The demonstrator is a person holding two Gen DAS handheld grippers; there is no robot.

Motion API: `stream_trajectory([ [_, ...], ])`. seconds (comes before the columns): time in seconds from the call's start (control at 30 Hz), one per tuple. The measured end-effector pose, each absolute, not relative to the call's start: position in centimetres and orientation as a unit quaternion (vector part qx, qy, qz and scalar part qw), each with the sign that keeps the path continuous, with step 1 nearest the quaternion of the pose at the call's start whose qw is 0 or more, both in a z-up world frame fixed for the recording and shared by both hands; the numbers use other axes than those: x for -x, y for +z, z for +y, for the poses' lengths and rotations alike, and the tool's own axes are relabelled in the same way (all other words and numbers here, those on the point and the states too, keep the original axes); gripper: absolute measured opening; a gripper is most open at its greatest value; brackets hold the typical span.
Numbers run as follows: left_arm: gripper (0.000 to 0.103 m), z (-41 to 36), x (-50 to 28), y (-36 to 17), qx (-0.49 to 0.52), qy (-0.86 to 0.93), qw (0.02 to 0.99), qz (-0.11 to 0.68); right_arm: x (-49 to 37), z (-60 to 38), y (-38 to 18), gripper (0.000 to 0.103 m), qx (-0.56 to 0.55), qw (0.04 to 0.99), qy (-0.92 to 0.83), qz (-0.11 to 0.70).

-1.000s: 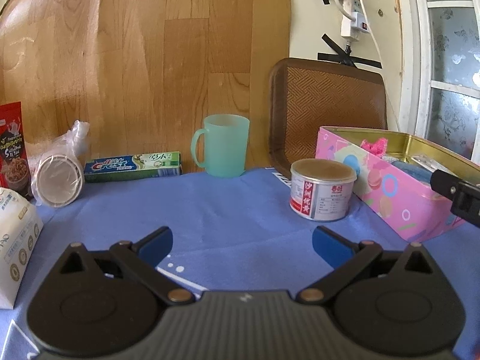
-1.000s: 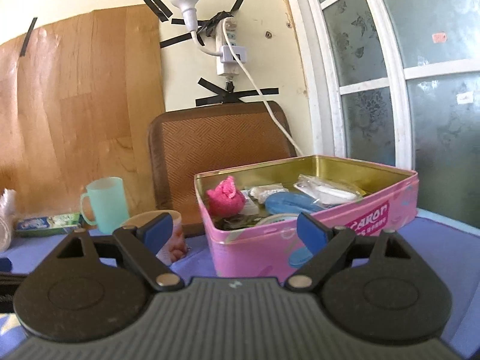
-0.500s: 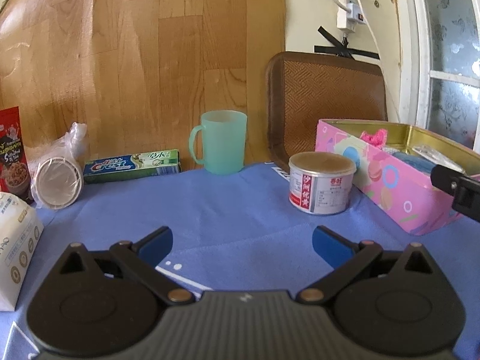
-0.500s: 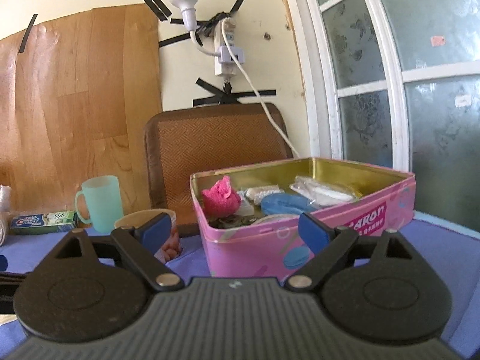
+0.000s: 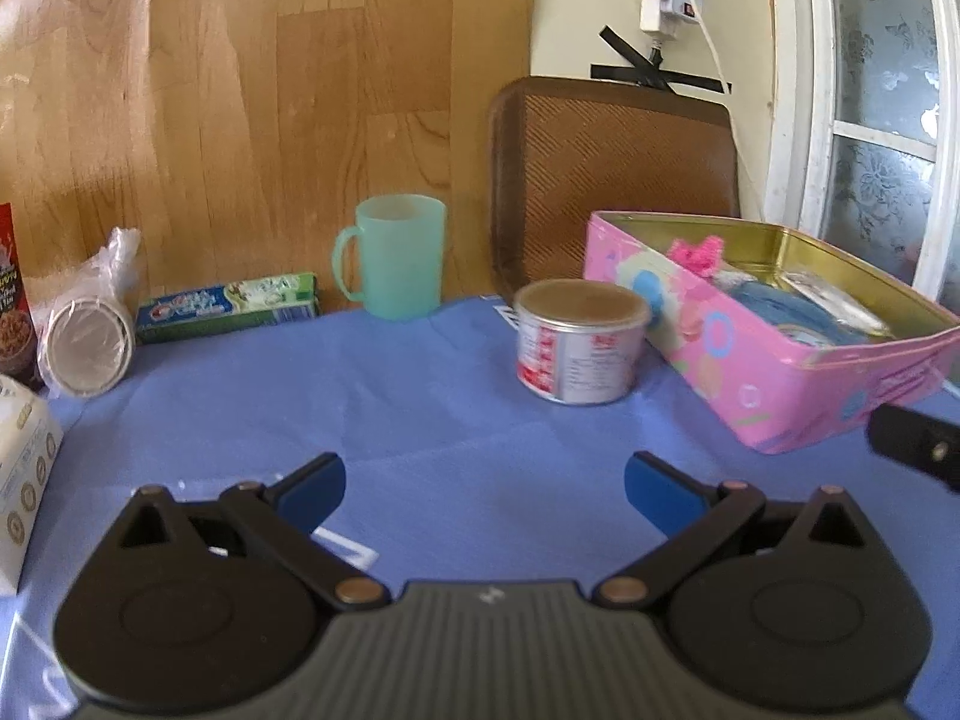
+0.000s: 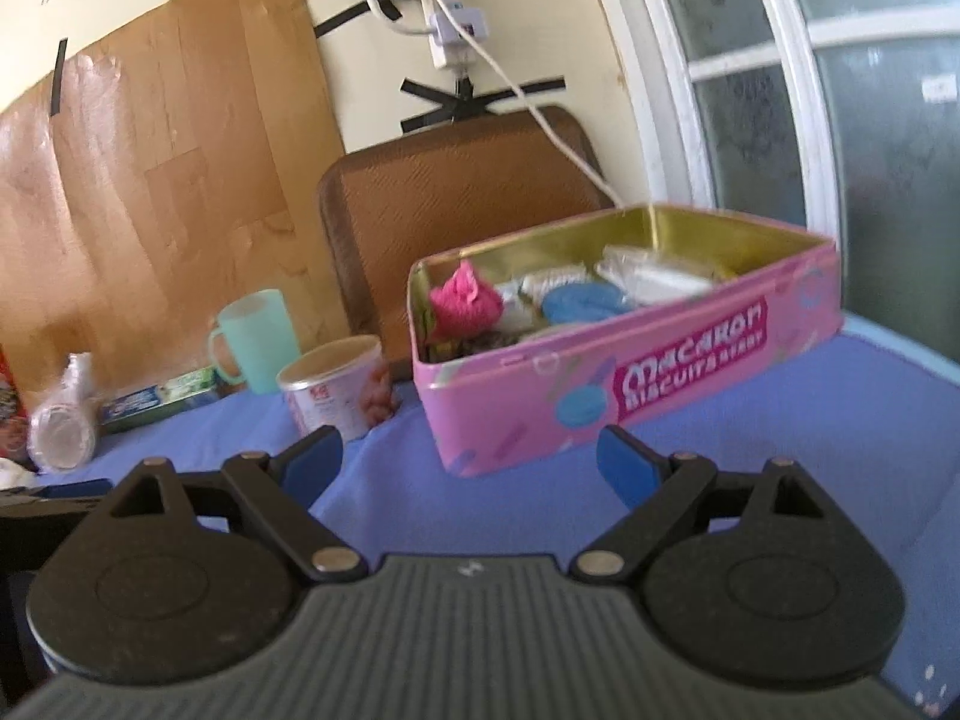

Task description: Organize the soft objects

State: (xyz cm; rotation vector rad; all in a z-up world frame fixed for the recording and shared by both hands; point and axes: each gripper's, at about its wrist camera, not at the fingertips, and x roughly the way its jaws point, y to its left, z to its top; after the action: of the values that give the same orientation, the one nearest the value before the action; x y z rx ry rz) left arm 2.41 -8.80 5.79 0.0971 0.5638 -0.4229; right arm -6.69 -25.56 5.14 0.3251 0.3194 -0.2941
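Fuzzy pink knit (image 6: 465, 303) in glossy rectangular tin (image 6: 630, 384)

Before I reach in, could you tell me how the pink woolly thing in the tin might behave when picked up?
The pink woolly thing looks knitted, so it will probably squash and flop. It seems light, and should hardly slip. It rests against the tin wall.

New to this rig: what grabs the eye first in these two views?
The open pink tin on the blue cloth stands out, with a fuzzy pink thing and a blue round thing inside. Beside it stands a can, with a green mug behind near the wood panel. Both the left gripper and the right gripper are open and hold nothing.
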Motion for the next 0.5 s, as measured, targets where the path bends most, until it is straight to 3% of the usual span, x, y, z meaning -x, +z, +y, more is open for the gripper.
stream_trajectory([
  [0.17,0.103,-10.9,-1.2,7.4,-0.047,-0.195,0.923,0.329,8.2,-26.6,6.2,0.094,-0.183,0.964,-0.125,0.148],
  [0.5,0.103,-12.8,0.5,8.4,-0.060,-0.184,0.922,0.334,9.8,-29.0,6.2,0.094,-0.218,0.959,-0.120,0.137],
])
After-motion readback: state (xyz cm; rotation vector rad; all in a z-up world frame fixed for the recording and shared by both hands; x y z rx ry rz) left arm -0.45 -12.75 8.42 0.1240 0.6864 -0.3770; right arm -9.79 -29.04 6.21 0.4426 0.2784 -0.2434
